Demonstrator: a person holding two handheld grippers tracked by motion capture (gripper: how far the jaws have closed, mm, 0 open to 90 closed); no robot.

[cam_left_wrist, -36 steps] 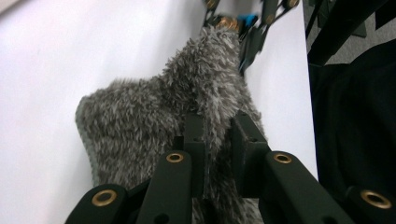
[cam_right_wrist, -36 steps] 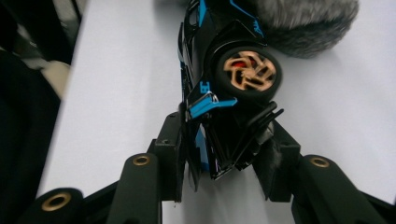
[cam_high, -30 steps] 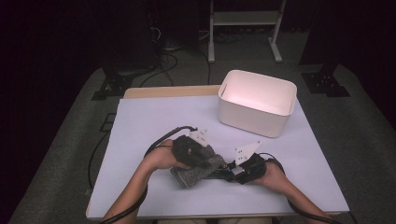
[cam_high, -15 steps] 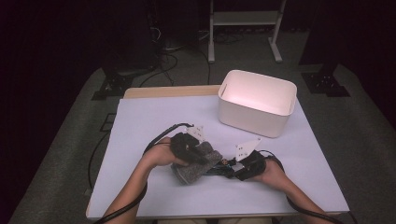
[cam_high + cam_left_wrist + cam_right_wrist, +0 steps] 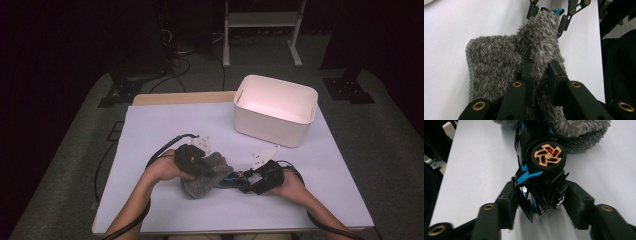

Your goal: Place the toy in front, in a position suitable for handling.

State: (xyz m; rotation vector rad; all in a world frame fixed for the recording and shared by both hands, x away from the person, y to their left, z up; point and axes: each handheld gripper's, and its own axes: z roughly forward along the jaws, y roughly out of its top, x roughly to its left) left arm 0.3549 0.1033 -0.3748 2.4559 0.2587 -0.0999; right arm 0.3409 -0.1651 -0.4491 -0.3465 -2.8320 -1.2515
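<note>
From above, my left tongs (image 5: pixel 212 172) and my right tongs (image 5: pixel 245 181) meet near the front edge of the worktop (image 5: pixel 165 125). Between them lies a grey fuzzy cloth (image 5: pixel 202 180), with a black and blue toy car (image 5: pixel 232 178) poking out from its right side. A white bin (image 5: pixel 276 110) stands well apart at the back right of the worktop.

Along my left tongs (image 5: pixel 540 72), the jaws pinch a raised fold of the fuzzy cloth (image 5: pixel 499 65), and the rest of it spreads flat on the worktop (image 5: pixel 449 37) to the left. At the far end of the fold, the other pair of tongs (image 5: pixel 549 12) stands around the cloth's tip, where a bit of blue from the toy car (image 5: pixel 557 10) shows.

Along my right tongs (image 5: pixel 540 200), the jaws press on one end of the toy car (image 5: pixel 536 177), which lies on its side with a gold-spoked wheel (image 5: pixel 548 155) facing the camera. Its far end runs under the fuzzy cloth (image 5: pixel 579 130) at the top.
</note>
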